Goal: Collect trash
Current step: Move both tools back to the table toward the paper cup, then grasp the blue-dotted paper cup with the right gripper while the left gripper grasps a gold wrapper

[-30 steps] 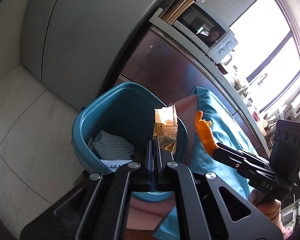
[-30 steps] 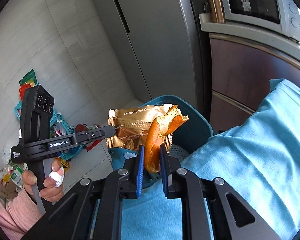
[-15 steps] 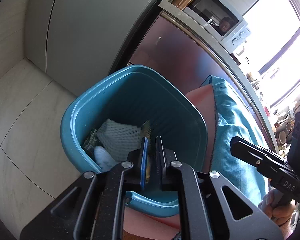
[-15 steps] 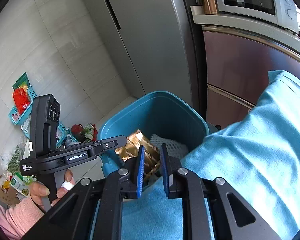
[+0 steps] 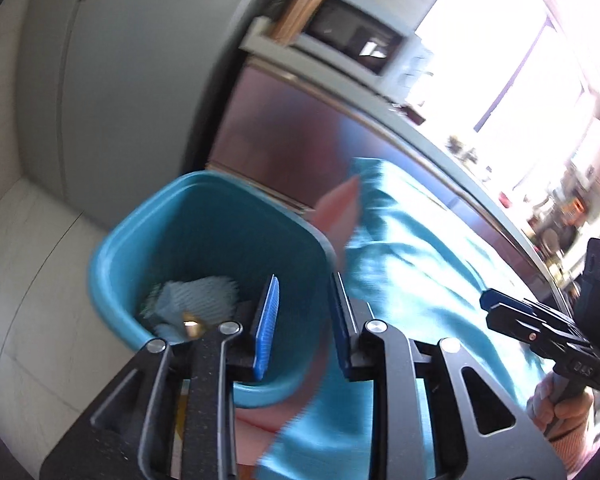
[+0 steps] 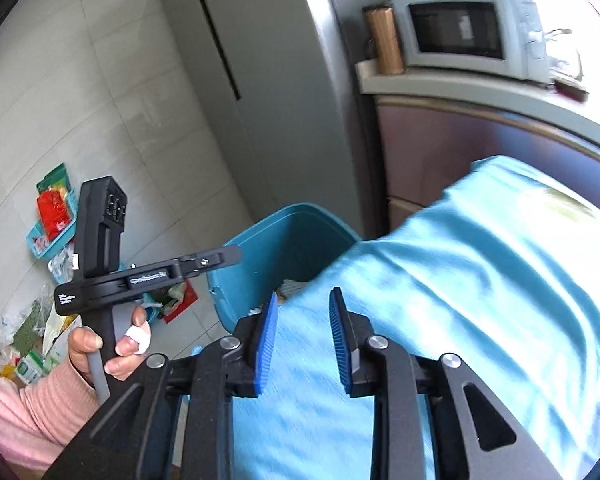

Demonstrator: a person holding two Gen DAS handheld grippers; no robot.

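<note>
Trash scattered on the floor (image 6: 28, 344) at far left of the right wrist view: crinkled packets and bags heaped near a small teal tray (image 6: 54, 236) holding a red pack. More trash already inside the teal bin (image 5: 204, 240), seen as white foam netting (image 5: 204, 300) and a gold wrapper corner (image 5: 191, 325) low in the bin. Left claw (image 5: 303, 320) poised just above the bin's near rim, jaws parted wide, gripping nothing. Right claw (image 6: 302, 340) over the blue cloth (image 6: 460, 320) covering the desk, jaws likewise spread and empty. Fridge (image 6: 260, 100) and microwave (image 6: 460, 32) behind, both blurred.

Judged from these views: floor packets likely light, thin and crackly, soft enough to crumple, possibly slippery on glossy film. Best taken at a raised fold or sealed edge, pinched flat between the pads rather than scooped from beneath. Foam netting springy and featherweight, needing little force. No floor packet within reach of either claw.
</note>
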